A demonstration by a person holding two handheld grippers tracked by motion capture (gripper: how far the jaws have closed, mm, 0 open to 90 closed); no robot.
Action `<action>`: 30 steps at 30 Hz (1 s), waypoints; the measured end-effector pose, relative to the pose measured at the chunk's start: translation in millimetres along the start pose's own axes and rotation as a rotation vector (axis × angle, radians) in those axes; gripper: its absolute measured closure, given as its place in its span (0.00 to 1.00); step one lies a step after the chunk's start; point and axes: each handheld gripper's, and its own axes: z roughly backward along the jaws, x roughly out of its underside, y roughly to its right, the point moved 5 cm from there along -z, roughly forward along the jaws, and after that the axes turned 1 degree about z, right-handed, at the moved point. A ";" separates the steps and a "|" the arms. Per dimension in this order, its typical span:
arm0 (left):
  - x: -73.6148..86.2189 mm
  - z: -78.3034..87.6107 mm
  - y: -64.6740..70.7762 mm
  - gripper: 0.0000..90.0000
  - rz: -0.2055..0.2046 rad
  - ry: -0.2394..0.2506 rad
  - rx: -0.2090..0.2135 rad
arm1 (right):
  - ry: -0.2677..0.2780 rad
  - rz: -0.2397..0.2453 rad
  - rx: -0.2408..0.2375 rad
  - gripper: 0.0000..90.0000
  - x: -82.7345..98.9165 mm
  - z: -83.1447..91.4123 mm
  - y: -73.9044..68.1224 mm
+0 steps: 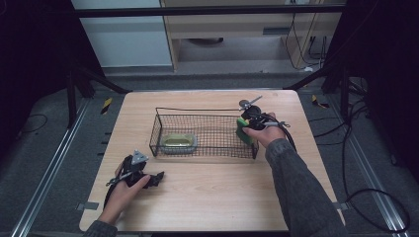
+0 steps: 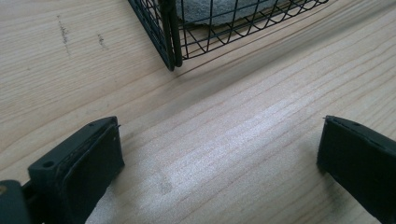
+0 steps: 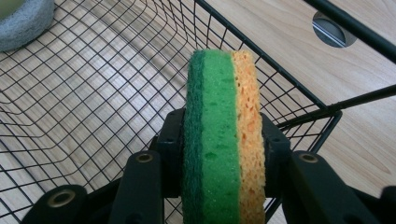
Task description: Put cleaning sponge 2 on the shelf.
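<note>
Right gripper (image 3: 219,154) pinches the sponge (image 3: 224,130) edge-up over the basket (image 1: 205,111); lower it flat inside before letting go, I'd say. Left gripper (image 2: 219,158) rests wide open, empty, on the bench (image 2: 224,121).

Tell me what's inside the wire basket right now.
Inside the wire basket, a grey pad with a yellow-green top lies near its left end. At the right end, the right gripper holds a green and orange sponge over the mesh. What lies under the pad is hidden.
</note>
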 end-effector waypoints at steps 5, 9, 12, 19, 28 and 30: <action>0.0 0.0 0.0 0.00 0.000 0.000 0.000 | 0.004 0.001 -0.003 0.66 -1.0 2.1 -0.9; 0.0 0.0 0.0 0.00 0.000 0.000 0.000 | 0.005 -0.002 -0.004 0.66 -1.5 4.1 -1.3; 0.0 0.0 0.0 0.00 -0.001 0.000 0.000 | 0.008 0.002 -0.005 0.66 -1.9 5.8 -1.6; 0.0 0.0 0.0 0.00 0.000 0.000 0.000 | 0.018 0.001 -0.009 0.67 -3.3 10.5 -3.9; -0.2 -0.3 0.1 0.00 0.002 0.002 0.001 | 0.029 0.007 -0.019 0.67 -4.4 15.8 -8.6; -0.2 -0.3 0.1 0.00 0.002 0.002 0.001 | 0.031 0.012 -0.021 0.67 -4.0 17.2 -10.0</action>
